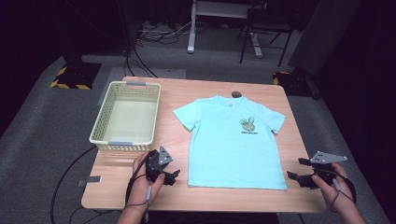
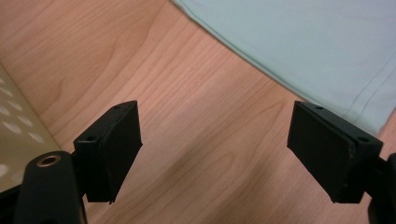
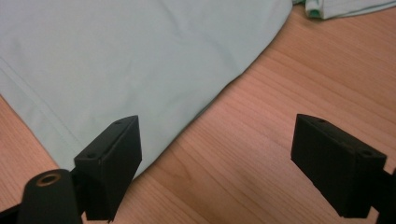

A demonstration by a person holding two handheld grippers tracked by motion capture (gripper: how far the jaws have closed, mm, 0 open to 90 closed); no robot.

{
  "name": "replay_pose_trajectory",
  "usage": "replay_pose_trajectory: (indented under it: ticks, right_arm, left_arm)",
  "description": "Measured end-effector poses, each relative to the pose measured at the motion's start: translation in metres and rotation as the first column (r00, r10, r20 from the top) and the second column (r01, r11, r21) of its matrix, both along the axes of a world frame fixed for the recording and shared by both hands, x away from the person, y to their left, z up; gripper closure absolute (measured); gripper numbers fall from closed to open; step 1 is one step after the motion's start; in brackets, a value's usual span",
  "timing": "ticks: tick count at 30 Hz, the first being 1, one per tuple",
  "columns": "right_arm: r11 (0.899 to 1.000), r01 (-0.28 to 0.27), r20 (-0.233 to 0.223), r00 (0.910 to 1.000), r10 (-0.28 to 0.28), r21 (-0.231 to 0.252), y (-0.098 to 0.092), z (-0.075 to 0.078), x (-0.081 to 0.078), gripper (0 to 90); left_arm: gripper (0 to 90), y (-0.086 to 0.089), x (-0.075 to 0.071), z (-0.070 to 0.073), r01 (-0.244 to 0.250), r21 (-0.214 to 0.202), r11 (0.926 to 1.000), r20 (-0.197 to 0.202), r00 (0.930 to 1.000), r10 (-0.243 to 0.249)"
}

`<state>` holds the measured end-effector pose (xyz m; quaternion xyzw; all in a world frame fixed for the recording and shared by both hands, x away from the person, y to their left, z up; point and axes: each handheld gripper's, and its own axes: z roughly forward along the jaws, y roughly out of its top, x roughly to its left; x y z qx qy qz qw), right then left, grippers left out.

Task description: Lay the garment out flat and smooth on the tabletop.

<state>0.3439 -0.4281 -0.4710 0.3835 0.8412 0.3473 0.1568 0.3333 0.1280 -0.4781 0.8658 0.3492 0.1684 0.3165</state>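
A light blue T-shirt [image 1: 233, 140] with a small rabbit print lies flat on the wooden table [image 1: 210, 198], hem toward the near edge. My left gripper [image 1: 173, 177] hovers just left of the shirt's lower left corner [image 2: 369, 112], jaws open with bare wood between them. My right gripper [image 1: 292, 177] sits just right of the lower right corner [image 3: 135, 168], jaws open over the shirt's side edge and the wood. Nothing is held by either one.
A cream plastic basket [image 1: 127, 116] stands at the table's left, its wall [image 2: 14, 140] close beside my left gripper. A small dark object [image 1: 236, 94] lies by the shirt's collar. A chair and desk legs stand beyond the table.
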Motion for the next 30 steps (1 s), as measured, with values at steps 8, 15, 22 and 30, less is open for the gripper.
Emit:
replay_pose_trajectory:
  ticks: [8, 15, 22, 30]
  right_arm:
    - [1.000, 0.015, -0.041, 0.9991, -0.015, -0.014, -0.007, -0.016, 0.001, 17.0]
    - [0.999, 0.039, -0.004, 0.9992, -0.039, -0.007, -0.009, -0.030, -0.003, 14.4]
    - [0.999, 0.042, 0.027, 0.9987, -0.042, 0.017, -0.009, -0.034, -0.010, 12.2]
    - [0.999, 0.034, 0.027, 0.9990, -0.034, 0.017, -0.009, -0.034, -0.010, 12.1]
  left_arm:
    - [18.5, 0.020, 0.003, -0.012, -0.032, -0.016, 0.9994, -0.041, 0.9987, 0.031]
    - [16.3, 0.034, 0.001, -0.026, -0.033, -0.088, 0.9956, -0.023, 0.9993, 0.031]
    - [15.8, 0.037, 0.001, -0.027, -0.031, -0.095, 0.9950, -0.013, 0.9995, 0.030]
    - [15.8, 0.037, 0.000, -0.027, -0.034, -0.095, 0.9949, -0.014, 0.9994, 0.032]
